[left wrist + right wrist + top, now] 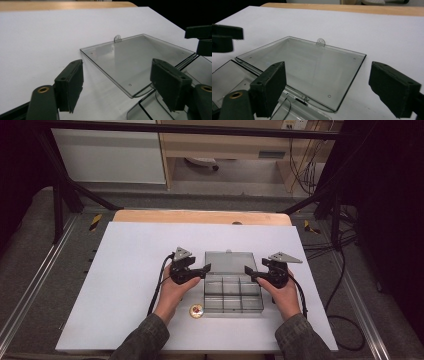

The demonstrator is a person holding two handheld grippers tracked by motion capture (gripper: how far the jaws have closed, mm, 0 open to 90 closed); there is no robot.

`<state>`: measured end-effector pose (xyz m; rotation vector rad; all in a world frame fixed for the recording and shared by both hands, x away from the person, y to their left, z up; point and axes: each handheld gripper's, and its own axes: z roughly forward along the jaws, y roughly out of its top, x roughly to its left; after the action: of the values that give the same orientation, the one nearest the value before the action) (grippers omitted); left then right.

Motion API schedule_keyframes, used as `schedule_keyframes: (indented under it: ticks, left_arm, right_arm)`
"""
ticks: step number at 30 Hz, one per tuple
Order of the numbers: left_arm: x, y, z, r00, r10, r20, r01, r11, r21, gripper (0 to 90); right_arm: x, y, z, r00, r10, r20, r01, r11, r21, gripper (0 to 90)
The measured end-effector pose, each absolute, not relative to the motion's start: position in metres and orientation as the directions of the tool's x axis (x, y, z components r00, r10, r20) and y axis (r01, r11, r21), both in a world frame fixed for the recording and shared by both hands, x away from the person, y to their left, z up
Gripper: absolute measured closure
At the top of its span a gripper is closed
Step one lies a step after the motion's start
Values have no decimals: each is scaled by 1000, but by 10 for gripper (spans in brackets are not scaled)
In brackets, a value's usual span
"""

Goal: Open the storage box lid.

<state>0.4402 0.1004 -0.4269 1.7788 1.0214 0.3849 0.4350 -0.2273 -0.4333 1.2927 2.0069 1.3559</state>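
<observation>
Centre of frame, lid (230, 260): lying flat open behind compartment box (232, 294); could catch a jaw.
Left gripper (206, 269): jaws apart, empty.
Right gripper (248, 271): jaws apart, empty.
Lower centre, small round piece (196, 310): loose, easily knocked.

Clear plastic organizer box (232, 295) sits open mid-sheet on the white table cover, divided into small compartments, all looking empty; its transparent lid (231, 262) is swung fully back and lies flat on the sheet behind the tray, hinge edge joining them, small hang tab (117, 38) at the far edge
</observation>
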Motion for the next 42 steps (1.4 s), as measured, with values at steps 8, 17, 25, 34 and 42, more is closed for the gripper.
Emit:
schedule_keyframes:
  ticks: [8, 17, 25, 34, 42]
  left_arm:
    - [410, 116, -416, 643, 760, -94, 405, -233, 884, 178]
    - [385, 144, -417, 618, 781, -96, 413, -218, 884, 142]
    - [370, 150, -417, 649, 757, -83, 406, -251, 879, 95]
    - [357, 157, -417, 660, 747, -84, 417, -272, 867, 91]
    - [346, 164, -421, 660, 747, -83, 433, -288, 854, 92]
  right_arm:
    - [412, -236, -421, -497, 862, 104, 426, 138, 894, 84]
    - [395, -252, -415, -504, 863, 34, 391, 193, 900, 59]
    - [381, -264, -417, -524, 850, 58, 393, 181, 901, 56]
    - [365, -268, -422, -558, 828, 59, 399, 205, 894, 54]
    - [348, -273, -425, -572, 819, 47, 388, 219, 895, 47]
